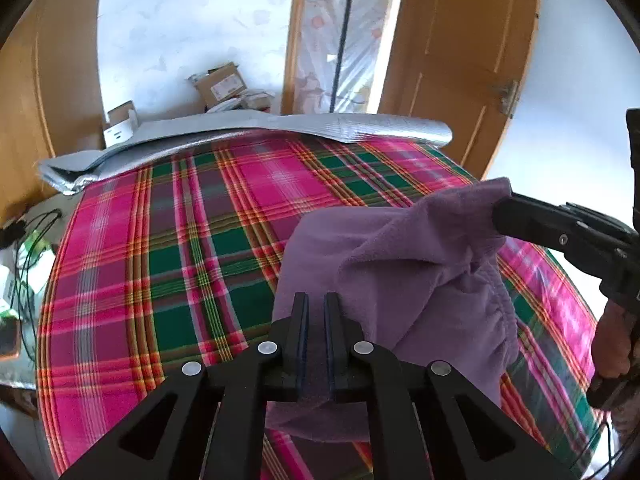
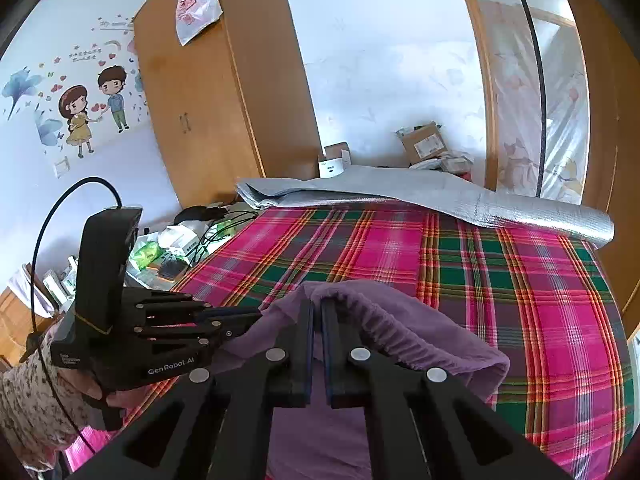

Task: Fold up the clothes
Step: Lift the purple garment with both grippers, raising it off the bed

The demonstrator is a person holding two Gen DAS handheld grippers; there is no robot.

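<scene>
Tongs (image 1: 316, 300) (image 2: 317, 308) both clench purple garment (image 1: 400, 264) — only right view shows wardrobe (image 2: 208, 120).

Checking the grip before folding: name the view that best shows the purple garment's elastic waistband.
The left wrist view. There the elastic waistband of the purple garment hangs gathered and unobstructed. In the right wrist view the waistband runs behind the right gripper, partly hidden.
</scene>
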